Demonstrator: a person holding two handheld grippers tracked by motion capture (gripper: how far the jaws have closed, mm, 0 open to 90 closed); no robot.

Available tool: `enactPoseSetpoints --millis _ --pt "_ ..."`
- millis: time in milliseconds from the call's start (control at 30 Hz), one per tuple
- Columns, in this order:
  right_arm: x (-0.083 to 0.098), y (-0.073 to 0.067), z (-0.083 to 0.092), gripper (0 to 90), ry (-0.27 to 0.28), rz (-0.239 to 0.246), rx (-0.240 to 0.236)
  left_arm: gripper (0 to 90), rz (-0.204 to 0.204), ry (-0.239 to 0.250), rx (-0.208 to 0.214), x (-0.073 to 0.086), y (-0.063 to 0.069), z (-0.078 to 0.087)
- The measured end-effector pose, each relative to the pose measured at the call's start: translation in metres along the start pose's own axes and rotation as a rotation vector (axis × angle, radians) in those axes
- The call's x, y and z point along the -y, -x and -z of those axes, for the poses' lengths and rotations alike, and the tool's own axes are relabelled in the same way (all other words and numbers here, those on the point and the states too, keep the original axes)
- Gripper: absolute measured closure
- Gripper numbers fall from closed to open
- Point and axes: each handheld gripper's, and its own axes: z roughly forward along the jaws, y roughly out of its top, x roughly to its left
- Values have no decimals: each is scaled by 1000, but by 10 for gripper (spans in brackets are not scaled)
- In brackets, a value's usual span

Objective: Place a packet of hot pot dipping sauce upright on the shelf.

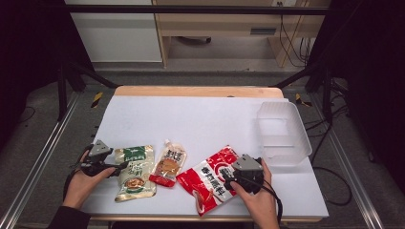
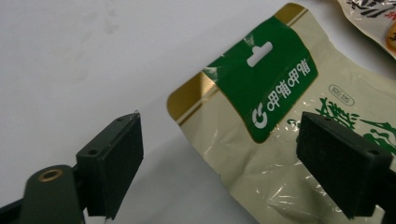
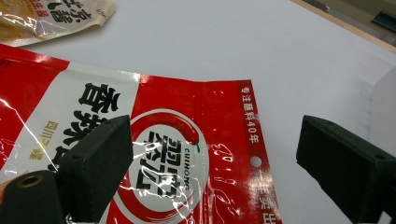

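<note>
Three snack packets lie along the near edge of the white table. A green and beige packet lies at the left. My left gripper is open at that packet's upper left corner, one jaw over the packet and one over bare table. A small orange pouch rests in the middle. A red and white packet lies at the right. My right gripper stands open over the red packet's top edge, holding nothing.
A clear plastic tub stands empty at the table's right edge, just beyond my right hand. A wooden strip runs along the far side. Black frame posts and cables flank the table on the floor.
</note>
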Motion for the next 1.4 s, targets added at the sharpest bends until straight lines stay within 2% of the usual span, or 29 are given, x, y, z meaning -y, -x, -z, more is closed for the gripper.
enactPoseSetpoints --millis 200,267,333,367,533,767,967,1033,1133,1200,1333,1400 --pt "0 0 -1 115 -4 4 -4 275 6 -6 49 0 1 0" --pt "0 0 -1 115 -3 8 -5 350 4 -14 84 0 3 1" --pt "0 0 -1 115 -3 9 -5 392 5 -19 88 0 4 1" --pt "0 0 0 116 -1 10 -5 428 -10 -19 88 -1 5 3" --pt "-1 -1 0 116 -2 11 -8 637 -10 -6 111 -2 6 9" --pt "-1 -1 1 115 1 12 -4 869 -20 -27 98 -3 5 14" --pt "-1 0 1 113 4 14 -3 900 -30 -27 89 -6 7 21" --pt "-1 0 2 113 4 11 -3 900 -16 -10 91 -6 7 30" --pt "-1 1 2 113 5 15 -3 900 -17 15 92 -7 7 38" --pt "-1 1 3 113 3 12 -2 900 -30 41 94 -10 9 50" --pt "-1 2 4 112 8 6 -1 900 -46 59 99 -15 12 60" --pt "-1 3 4 112 11 3 -1 900 -68 73 107 -21 15 71"
